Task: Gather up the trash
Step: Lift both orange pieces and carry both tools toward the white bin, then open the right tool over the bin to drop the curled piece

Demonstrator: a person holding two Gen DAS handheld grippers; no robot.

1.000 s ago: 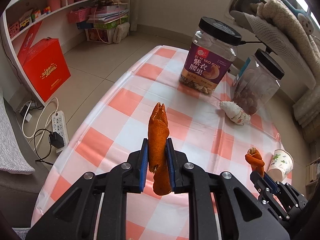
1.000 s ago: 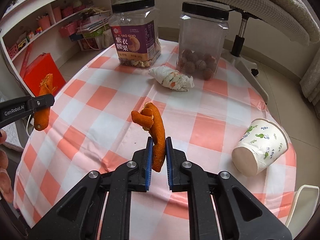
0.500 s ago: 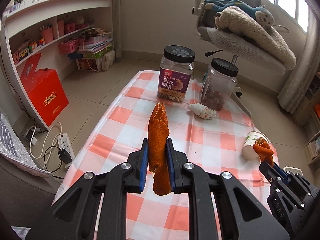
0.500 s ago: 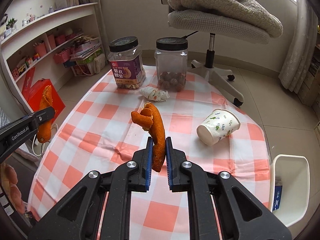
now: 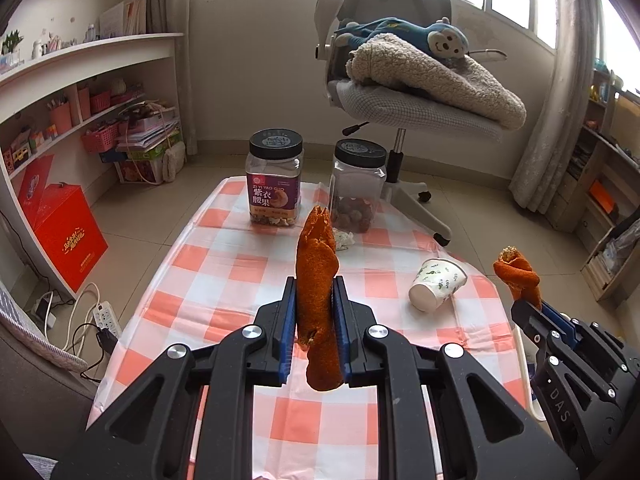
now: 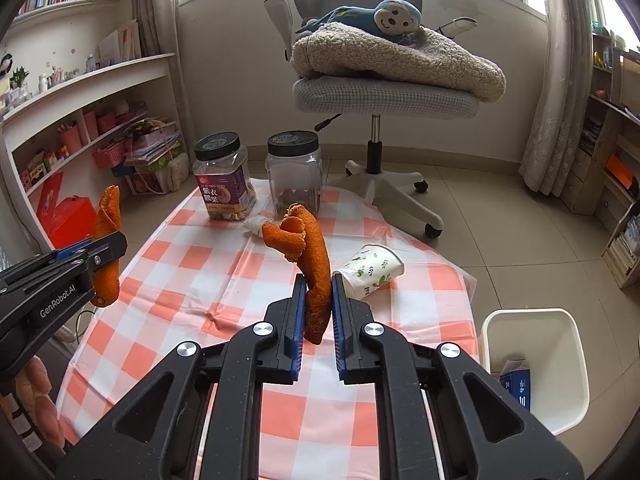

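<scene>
My left gripper (image 5: 314,292) is shut on a long strip of orange peel (image 5: 316,280) and holds it upright, well above the checked table (image 5: 224,280). My right gripper (image 6: 314,292) is shut on a second, curled orange peel (image 6: 308,252), also high above the table. Each gripper shows in the other's view: the right one with its peel (image 5: 516,272) at lower right, the left one with its peel (image 6: 106,248) at far left. A paper cup (image 6: 370,270) lies on its side on the table. A crumpled wrapper (image 6: 256,224) lies near the jars. A white bin (image 6: 534,364) stands beside the table at right.
Two black-lidded jars stand at the table's far end, one with a purple label (image 6: 224,178) and one clear (image 6: 294,176). An office chair (image 6: 384,92) piled with a blanket is behind. Shelves (image 5: 80,120), a red box (image 5: 60,236) and a power strip (image 5: 106,316) are left.
Both grippers have risen and pulled back from the table with their peels still held. The jars and cup look smaller and farther; the white bin has come into the right wrist view.
</scene>
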